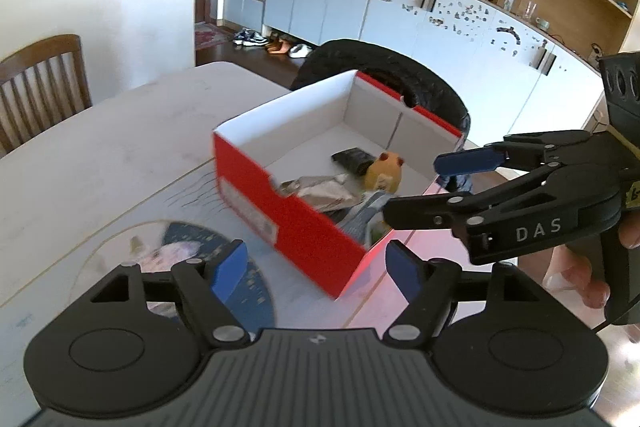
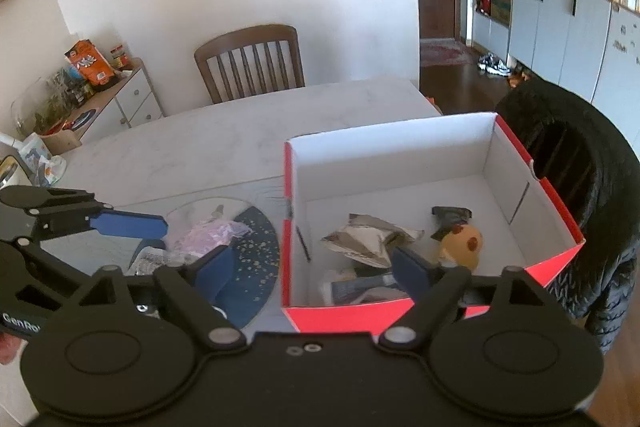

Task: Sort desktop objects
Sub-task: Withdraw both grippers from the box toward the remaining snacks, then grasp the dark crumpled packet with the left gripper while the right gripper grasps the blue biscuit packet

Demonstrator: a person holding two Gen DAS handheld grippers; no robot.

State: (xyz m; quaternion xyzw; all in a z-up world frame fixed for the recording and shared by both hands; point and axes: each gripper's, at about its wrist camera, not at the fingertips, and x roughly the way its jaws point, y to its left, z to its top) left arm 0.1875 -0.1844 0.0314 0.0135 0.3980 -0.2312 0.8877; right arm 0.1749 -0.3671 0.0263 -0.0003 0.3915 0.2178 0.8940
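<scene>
With both tongs, left [image 1: 316,269] and right [image 2: 312,273], apart and empty, we judged the crumpled wrapper [image 2: 208,233] on the bench [image 2: 200,147] beside the shoebox [image 2: 298,163] light, soft, best pinched at its bunched middle.

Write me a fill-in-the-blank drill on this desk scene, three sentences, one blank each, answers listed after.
1. The yellow toy lies inside the open ____ box.
2. Behind the table, against the white wall, stands a wooden ____.
3. Both the left tool and the right tool have ____ pads on their fingers, and neither holds anything.

Answers: red; chair; blue
</scene>
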